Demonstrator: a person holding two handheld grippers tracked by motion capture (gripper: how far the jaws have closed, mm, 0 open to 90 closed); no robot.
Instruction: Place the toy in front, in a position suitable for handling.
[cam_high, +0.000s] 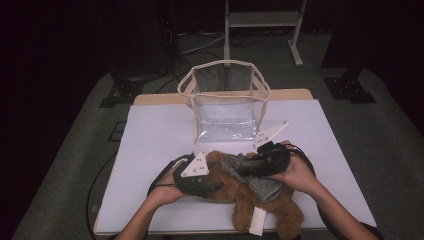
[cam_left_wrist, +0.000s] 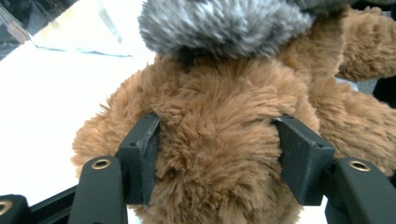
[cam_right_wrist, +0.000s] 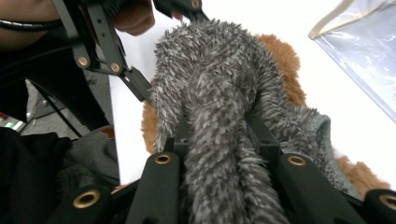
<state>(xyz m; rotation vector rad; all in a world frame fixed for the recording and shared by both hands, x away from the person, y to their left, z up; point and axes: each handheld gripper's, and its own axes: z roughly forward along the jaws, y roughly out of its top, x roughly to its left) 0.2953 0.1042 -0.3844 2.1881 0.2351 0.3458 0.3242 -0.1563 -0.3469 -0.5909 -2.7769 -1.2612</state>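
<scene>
From the high view, a person works at a white table (cam_high: 150, 130), a brown teddy bear (cam_high: 260, 202) lying at its near edge, well in front of the clear bag (cam_high: 225, 102) that stands open-mouthed at the middle of the table. The left gripper (cam_high: 212, 187) grips the bear's side while the right gripper (cam_high: 250, 167) pulls at a grey fuzzy garment (cam_high: 250, 175) draped across the bear, seemingly to dress or undress the toy (which of the two cannot be told). A white tag (cam_high: 257, 221) hangs from the bear toward the table's edge.

In the left gripper view, the black jaws stand about half-wide, their pads sunk into the bear's (cam_left_wrist: 219, 135) brown fur on both sides, likely to keep it from sliding as the cloth is tugged. The grey garment (cam_left_wrist: 224, 23) sits just above.

In the right gripper view, the jaws are drawn narrow, pinching a gathered fold of the grey garment (cam_right_wrist: 219, 140) between them; the bear (cam_right_wrist: 280, 60) shows behind it, and the clear bag (cam_right_wrist: 364, 56) lies beyond, apart from the toy.
</scene>
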